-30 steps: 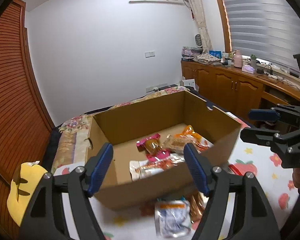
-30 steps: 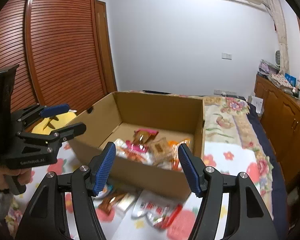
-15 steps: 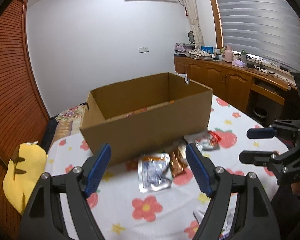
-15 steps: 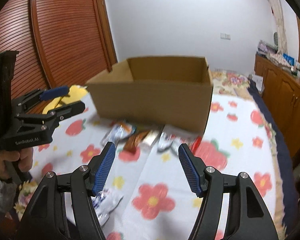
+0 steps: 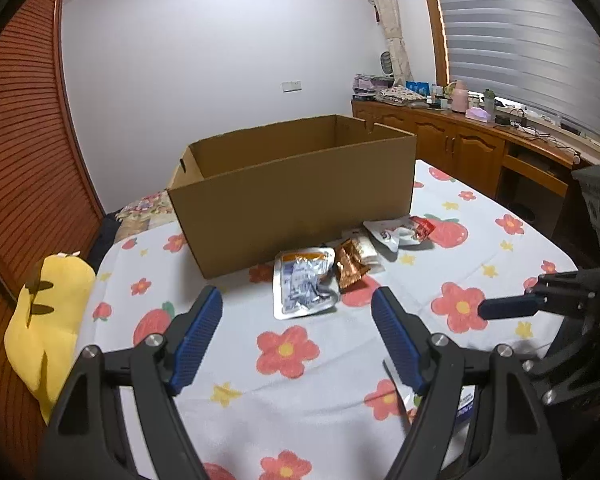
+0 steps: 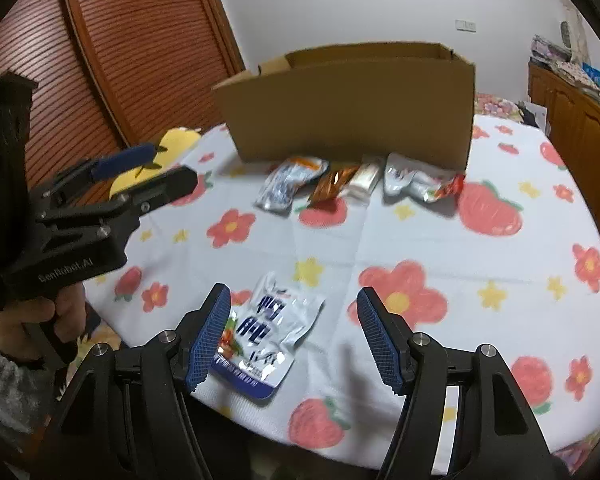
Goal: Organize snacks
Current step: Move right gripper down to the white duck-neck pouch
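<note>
An open cardboard box (image 5: 292, 184) stands on the flowered tablecloth (image 5: 236, 368); its inside is hidden from this low angle. It also shows in the right wrist view (image 6: 352, 100). In front of it lie a silver pouch (image 5: 304, 282), a copper-brown packet (image 5: 350, 264), and a white and red packet (image 5: 396, 230). A white and blue pouch (image 6: 266, 330) lies near the table's front edge, just ahead of my right gripper (image 6: 294, 332), close to its left finger. My left gripper (image 5: 296, 334) is open and empty, short of the silver pouch. Both grippers are open.
A yellow plush toy (image 5: 46, 312) lies at the table's left edge. A louvred wooden door (image 6: 140, 40) is at the left, wooden cabinets (image 5: 468, 152) with clutter at the right. The table's front edge (image 6: 340, 452) is close below my right gripper.
Both grippers have pulled back and dropped from above the box to low over the table. The snacks inside the box have gone out of sight; the white and blue pouch came into view.
</note>
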`<control>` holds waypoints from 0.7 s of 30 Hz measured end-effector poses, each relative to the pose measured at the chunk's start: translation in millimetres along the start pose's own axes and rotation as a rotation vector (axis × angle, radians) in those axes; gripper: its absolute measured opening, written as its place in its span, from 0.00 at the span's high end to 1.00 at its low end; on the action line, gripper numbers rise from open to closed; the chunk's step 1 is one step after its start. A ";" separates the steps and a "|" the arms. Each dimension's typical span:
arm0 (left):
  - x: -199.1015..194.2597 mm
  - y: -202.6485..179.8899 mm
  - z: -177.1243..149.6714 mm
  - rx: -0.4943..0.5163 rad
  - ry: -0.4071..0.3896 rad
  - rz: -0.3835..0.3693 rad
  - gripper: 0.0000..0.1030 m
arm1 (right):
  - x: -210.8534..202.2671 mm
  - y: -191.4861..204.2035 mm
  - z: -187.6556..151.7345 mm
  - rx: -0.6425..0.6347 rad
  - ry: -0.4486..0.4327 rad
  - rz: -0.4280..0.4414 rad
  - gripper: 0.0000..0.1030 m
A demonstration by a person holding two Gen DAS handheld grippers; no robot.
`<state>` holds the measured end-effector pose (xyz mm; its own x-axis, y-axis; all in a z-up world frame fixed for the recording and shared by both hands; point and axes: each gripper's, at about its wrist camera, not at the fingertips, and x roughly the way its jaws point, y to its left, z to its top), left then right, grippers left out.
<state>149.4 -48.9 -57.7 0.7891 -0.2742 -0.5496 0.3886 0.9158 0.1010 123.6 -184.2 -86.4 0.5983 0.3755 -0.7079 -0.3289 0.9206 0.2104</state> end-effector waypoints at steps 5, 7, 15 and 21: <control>2.3 6.5 -11.3 -0.024 0.015 0.003 0.25 | 14.1 10.7 -7.5 -0.024 0.038 -0.003 0.35; 2.5 9.7 -15.4 -0.033 0.019 0.007 0.25 | 19.9 14.0 -10.9 -0.028 0.053 0.005 0.35; 7.6 17.4 -27.9 -0.062 0.034 0.005 0.25 | 37.0 17.7 -15.7 -0.024 0.076 0.000 0.34; 11.9 21.0 -33.0 -0.076 0.038 0.004 0.25 | 45.4 29.6 -16.8 -0.087 0.064 -0.058 0.33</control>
<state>151.3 -23.2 -89.5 0.7715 -0.2602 -0.5807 0.3467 0.9371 0.0408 128.8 -141.7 -123.6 0.5709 0.3118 -0.7595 -0.3587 0.9268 0.1109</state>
